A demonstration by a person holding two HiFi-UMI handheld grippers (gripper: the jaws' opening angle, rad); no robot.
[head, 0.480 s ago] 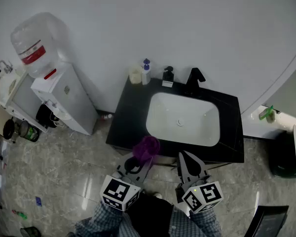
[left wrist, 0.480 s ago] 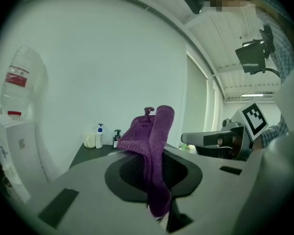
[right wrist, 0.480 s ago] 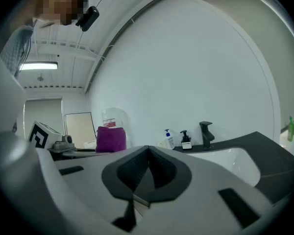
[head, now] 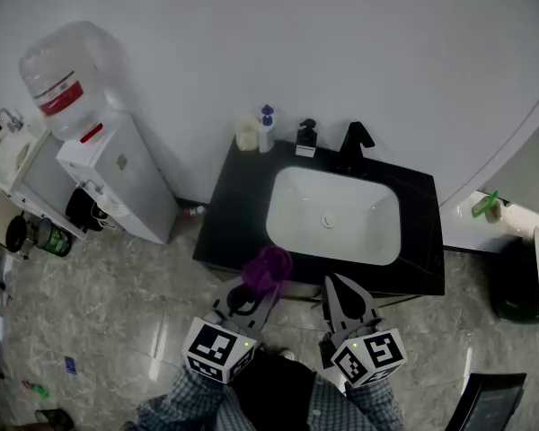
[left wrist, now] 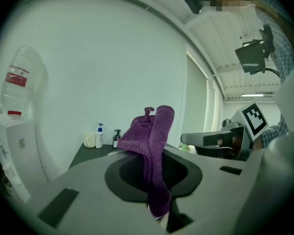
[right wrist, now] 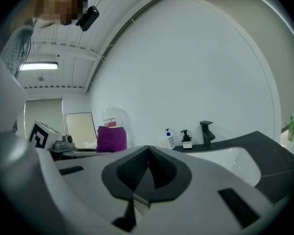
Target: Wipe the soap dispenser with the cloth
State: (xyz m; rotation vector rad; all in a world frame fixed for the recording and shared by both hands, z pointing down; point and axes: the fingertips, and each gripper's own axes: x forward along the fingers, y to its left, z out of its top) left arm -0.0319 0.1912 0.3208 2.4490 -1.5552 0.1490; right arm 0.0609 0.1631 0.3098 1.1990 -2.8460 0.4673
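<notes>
The soap dispenser (head: pixel 306 138) is the little black pump bottle in the upper middle of the head view. It stands at the back of the black counter (head: pixel 234 214), next to the black tap (head: pixel 354 140). It is well apart from both claws.

The left claw (head: pixel 250 296) is squeezed tight on the purple cloth (head: pixel 268 269), low in the frame by the front edge of the counter. The right claw (head: pixel 335 285) is closed with nothing in it.

I think the bottle could tip over when the cloth pushes it, because nothing is holding it still. It might fall into the white sink (head: pixel 332 215). A white bottle with a blue pump (head: pixel 266 129) and a pale cup (head: pixel 245 135) stand close by, so a big swipe could knock them too. The cloth hangs floppy and could slip out.

The bottle labels are too small to read. The water jug (head: pixel 65 79) at the upper left has a red band, but I cannot read it.
</notes>
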